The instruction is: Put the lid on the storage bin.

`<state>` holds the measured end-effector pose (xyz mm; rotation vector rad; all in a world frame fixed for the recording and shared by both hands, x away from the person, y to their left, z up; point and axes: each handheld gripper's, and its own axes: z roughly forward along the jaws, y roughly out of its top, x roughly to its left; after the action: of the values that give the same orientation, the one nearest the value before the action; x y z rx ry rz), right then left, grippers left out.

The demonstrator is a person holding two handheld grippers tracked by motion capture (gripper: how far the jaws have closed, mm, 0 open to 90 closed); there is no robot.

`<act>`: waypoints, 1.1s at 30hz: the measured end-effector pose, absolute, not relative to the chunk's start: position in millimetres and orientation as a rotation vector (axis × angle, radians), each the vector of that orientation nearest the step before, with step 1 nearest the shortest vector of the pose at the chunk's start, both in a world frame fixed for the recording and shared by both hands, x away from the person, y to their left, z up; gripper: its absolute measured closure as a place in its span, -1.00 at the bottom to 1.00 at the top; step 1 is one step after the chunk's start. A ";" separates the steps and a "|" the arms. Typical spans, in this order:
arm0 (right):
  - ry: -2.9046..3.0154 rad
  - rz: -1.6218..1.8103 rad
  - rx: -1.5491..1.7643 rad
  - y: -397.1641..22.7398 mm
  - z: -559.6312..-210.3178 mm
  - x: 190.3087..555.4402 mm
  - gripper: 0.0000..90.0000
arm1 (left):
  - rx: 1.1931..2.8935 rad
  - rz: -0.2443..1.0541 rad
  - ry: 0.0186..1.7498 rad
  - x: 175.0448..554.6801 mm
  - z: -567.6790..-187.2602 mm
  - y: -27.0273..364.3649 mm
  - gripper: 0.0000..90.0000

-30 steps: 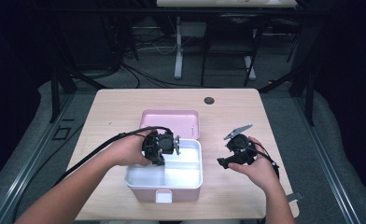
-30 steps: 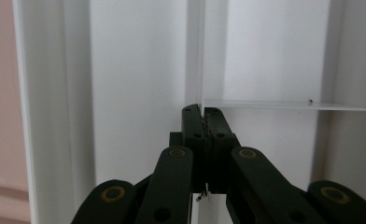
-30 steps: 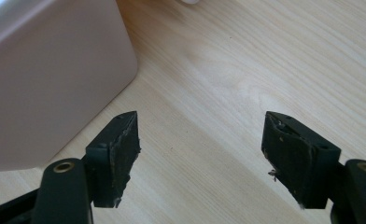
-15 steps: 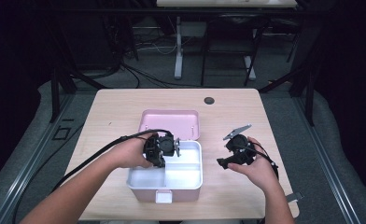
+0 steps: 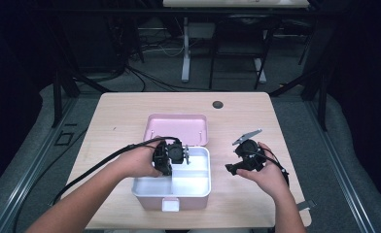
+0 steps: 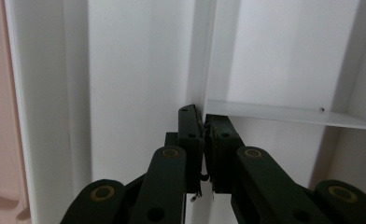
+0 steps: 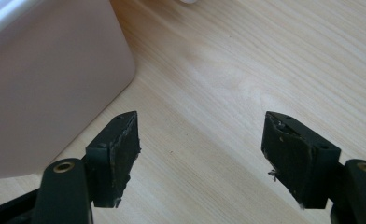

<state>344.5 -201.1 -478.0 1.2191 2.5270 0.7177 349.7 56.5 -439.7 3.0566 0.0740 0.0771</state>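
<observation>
Low in the middle of the high view: white box on the counter, pink lid behind. Left hand-held gripper inside, nearly pressed together, just starting to spread, nothing between. Likely letting go. Right hand-held gripper spread, empty.

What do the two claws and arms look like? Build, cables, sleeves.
Both are black, handheld. The left claw has flat linkage bars with brass-coloured pivot pins and worn pads; a black cable trails from it. The right claw has frayed black pads and a grey three-cornered plate on top. Forearms bare, no sleeves.
</observation>
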 end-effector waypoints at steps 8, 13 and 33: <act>2.523 0.706 1.236 -201.7 -479.1 346.6 -0.39 | 3.065 0.095 0.096 350.7 -439.4 55.5 0.77; 2.515 0.715 1.241 -199.1 -482.3 348.3 -0.39 | 3.065 0.019 0.112 352.2 -439.9 56.0 0.55; 2.412 0.767 1.242 -197.6 -482.1 357.8 -0.22 | 3.064 0.055 -0.023 351.0 -440.0 55.9 0.96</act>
<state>357.8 -197.6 -482.1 1.2418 2.4124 0.7673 351.0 55.9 -440.0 3.0636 -0.0231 0.0550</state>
